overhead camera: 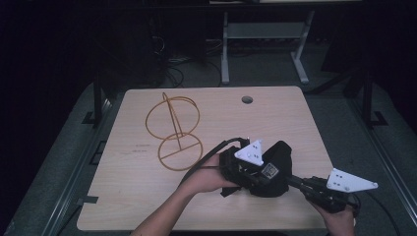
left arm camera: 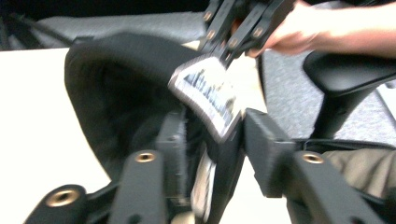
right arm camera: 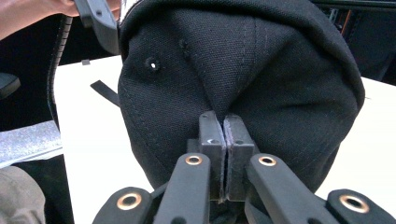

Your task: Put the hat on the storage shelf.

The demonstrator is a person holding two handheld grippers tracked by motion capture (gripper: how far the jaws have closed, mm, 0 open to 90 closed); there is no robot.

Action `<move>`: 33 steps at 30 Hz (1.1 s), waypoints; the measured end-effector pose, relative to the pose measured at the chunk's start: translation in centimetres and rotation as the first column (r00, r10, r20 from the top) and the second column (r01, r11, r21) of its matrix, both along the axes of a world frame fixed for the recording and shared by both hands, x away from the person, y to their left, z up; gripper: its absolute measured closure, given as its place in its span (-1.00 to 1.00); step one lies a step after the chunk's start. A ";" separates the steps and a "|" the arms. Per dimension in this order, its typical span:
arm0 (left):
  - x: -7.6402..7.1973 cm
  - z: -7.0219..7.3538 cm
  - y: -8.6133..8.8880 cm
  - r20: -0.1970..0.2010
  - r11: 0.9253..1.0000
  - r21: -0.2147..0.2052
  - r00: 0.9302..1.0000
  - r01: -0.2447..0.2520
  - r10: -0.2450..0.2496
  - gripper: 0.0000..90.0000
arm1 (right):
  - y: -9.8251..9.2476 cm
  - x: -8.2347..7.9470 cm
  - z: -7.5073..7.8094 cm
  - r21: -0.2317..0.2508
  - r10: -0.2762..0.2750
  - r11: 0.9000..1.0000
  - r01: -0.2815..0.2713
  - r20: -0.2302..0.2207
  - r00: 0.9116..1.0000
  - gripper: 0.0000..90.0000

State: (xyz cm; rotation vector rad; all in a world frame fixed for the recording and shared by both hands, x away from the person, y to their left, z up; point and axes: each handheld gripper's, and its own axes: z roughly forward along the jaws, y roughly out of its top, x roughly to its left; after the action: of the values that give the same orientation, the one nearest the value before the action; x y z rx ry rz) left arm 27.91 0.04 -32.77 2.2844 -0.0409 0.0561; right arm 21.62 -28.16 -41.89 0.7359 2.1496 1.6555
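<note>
A black cap [overhead camera: 279, 158] is held near the table's front right, between both grippers. My left gripper [overhead camera: 250, 172] grips it from the left; in the left gripper view its jaws [left arm camera: 217, 144] close on the cap's [left arm camera: 116, 84] edge beside a sewn patch [left arm camera: 208, 95]. My right gripper [overhead camera: 291, 180] comes in from the right. Its jaws [right arm camera: 225, 128] are pressed together, pinching a fold of the cap's crown [right arm camera: 243, 60]. A gold wire stand [overhead camera: 174, 130], with two rings and a post, sits at the table's left centre, apart from both grippers.
The wooden table [overhead camera: 147, 196] has a cable hole [overhead camera: 247, 100] near its far edge. A strip of black tape [overhead camera: 88, 200] sticks at the front left corner. A metal desk frame [overhead camera: 265, 34] stands behind the table. A black chair [left arm camera: 350, 70] is beside the person.
</note>
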 end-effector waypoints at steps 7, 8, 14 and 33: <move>-0.2 -1.2 2.0 0.030 0.997 0.029 0.997 -0.069 0.068 0.05 | -0.2 0.4 0.7 -0.019 -0.009 1.000 0.009 -0.004 1.000 0.96; -0.2 -1.5 2.3 0.031 0.997 0.035 0.997 -0.075 0.074 0.04 | -0.3 0.4 0.8 -0.028 -0.008 1.000 0.008 -0.009 1.000 0.96; -0.2 -2.7 3.6 0.018 0.992 0.038 0.993 -0.119 0.119 -0.04 | -1.0 0.5 1.6 -0.032 -0.022 0.999 0.022 -0.004 1.000 0.96; -1.5 -5.5 8.9 0.019 0.973 0.022 0.973 -0.229 0.228 -0.15 | -2.1 2.0 5.9 -0.067 -0.043 0.997 0.046 0.032 0.999 0.96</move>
State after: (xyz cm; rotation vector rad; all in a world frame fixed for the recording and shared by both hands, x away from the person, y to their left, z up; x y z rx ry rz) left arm 26.40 8.94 -38.26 2.3037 0.2144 0.1954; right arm 23.61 -30.28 -35.96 0.7286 2.1414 1.5531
